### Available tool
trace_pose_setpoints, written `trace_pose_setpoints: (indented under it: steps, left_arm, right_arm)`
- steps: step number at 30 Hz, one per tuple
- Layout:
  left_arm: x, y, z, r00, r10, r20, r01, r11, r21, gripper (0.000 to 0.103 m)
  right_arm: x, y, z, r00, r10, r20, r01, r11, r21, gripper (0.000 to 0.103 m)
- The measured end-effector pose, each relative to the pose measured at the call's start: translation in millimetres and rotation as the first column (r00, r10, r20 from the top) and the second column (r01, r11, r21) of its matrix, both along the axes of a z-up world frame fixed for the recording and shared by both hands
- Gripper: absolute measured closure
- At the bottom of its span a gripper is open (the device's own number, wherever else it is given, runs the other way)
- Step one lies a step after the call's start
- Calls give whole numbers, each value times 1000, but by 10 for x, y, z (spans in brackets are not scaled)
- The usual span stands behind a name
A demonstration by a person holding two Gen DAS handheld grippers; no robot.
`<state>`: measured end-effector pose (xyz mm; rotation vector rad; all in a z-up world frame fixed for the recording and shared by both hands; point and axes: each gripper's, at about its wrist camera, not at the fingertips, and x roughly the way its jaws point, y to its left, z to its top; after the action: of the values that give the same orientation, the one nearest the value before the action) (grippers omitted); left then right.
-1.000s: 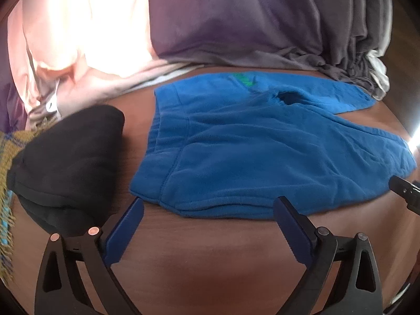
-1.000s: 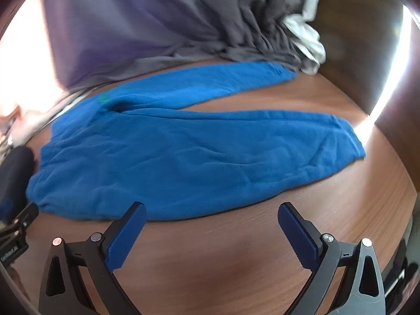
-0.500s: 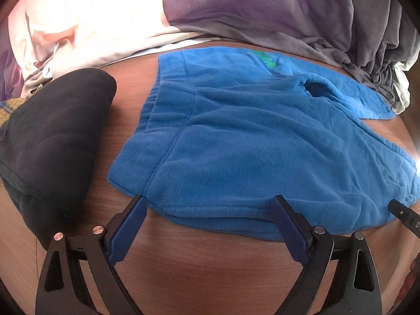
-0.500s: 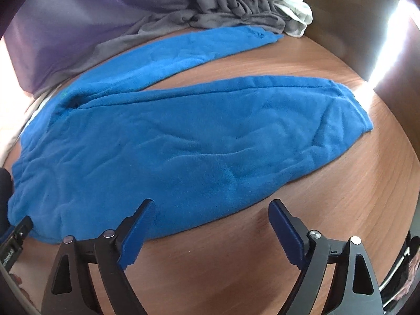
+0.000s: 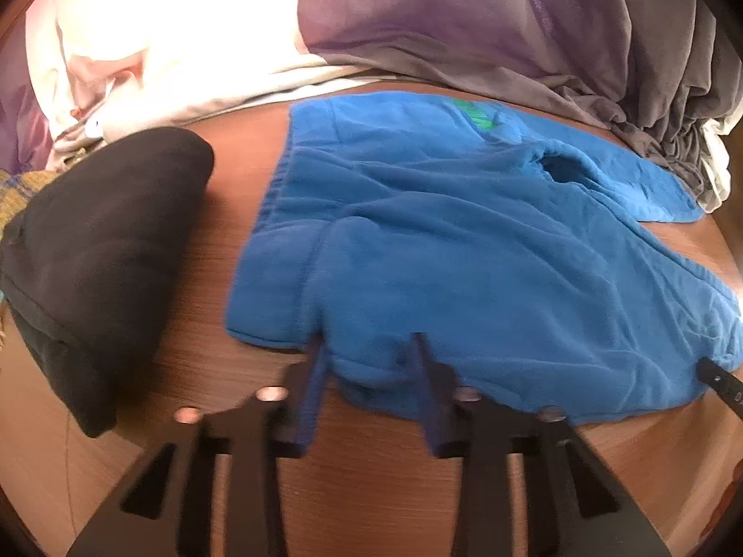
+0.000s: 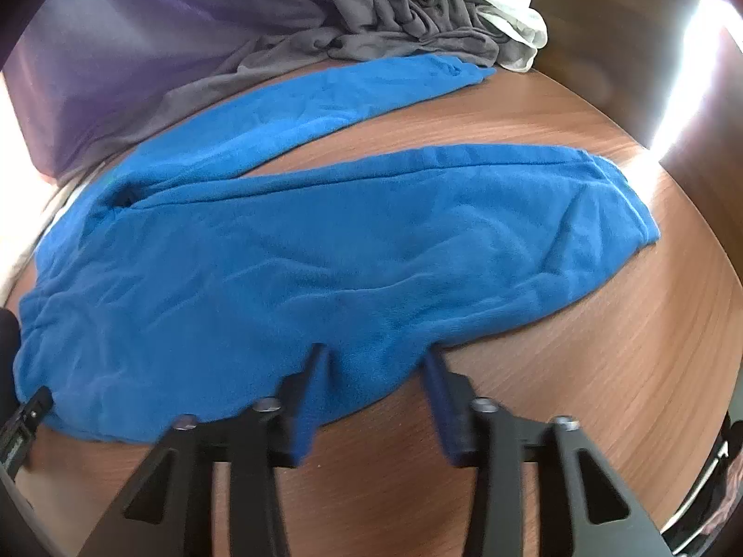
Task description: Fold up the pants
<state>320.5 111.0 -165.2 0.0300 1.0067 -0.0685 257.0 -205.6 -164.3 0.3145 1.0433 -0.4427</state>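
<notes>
**Two grippers close on near edge of blue pants**

Two hand-held grippers meet the near hem of the blue pants spread flat on a wooden table. The left gripper has just been closing, and its fingers now bunch a fold of cloth by the waistband corner; motion blur makes it hard to say how firmly they press. The right gripper, jaws also just drawn in, pinches the lower edge of the nearer leg. Ahead of it, the second leg angles away toward a heap of grey and purple clothes. A folded black garment lies left of the left gripper, apart from the pants.
</notes>
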Motion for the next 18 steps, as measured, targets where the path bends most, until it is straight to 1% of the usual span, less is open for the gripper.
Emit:
trace_pose_setpoints:
  steps: [1,2,5,6,7,8,9,10,11,13,15,18]
  left_arm:
    - [-2,8,-1,1000,-6,1,6,1000,-2,78]
    - [-8,11,0,1000,-11,4,11,1000,-3,78]
    - [-16,-2,-10,999,-34,9,34,999,11,72]
    - [-22,8,-6,1000,-28,8,28,1000,5,67]
    - [-28,8,-4,1000,-30,4,30,999,-9,58]
    - [-30,12,-2,1000,-31,3,31,999,-18,53]
    - [-36,14,-3,1000,-27,4,27,999,-28,43]
    - [-43,9,-8,1000,-27,6,27,999,-45,39]
    - [-43,7,-13,1000,-26,5,26,998,-55,37]
    - [-25,3,-22,1000,-21,-1,21,995,-93,26]
    - [0,-7,-39,1000,-18,-14,16,993,-121,22]
    - [34,-47,-59,1000,-13,-6,12,995,-99,24]
  right_arm:
    - [-2,-5,9,1000,3,1,-3,1000,-6,74]
    - [-7,-5,22,1000,9,4,-9,1000,-17,79]
    - [-30,12,63,999,29,21,-28,999,-33,84]
    - [-41,9,73,999,33,27,-33,999,-33,85]
    - [-52,10,82,999,39,32,-38,999,-35,85]
    - [-54,9,85,999,42,33,-40,998,-37,85]
    - [-59,12,86,998,44,34,-43,998,-38,85]
    - [-62,15,85,998,46,36,-44,998,-38,85]
    - [-69,14,82,998,47,36,-45,998,-37,85]
    - [-66,5,74,998,44,36,-43,999,-29,85]
    - [-65,7,76,998,45,37,-44,999,-31,85]
    - [-65,6,66,999,33,41,-32,999,-31,85]
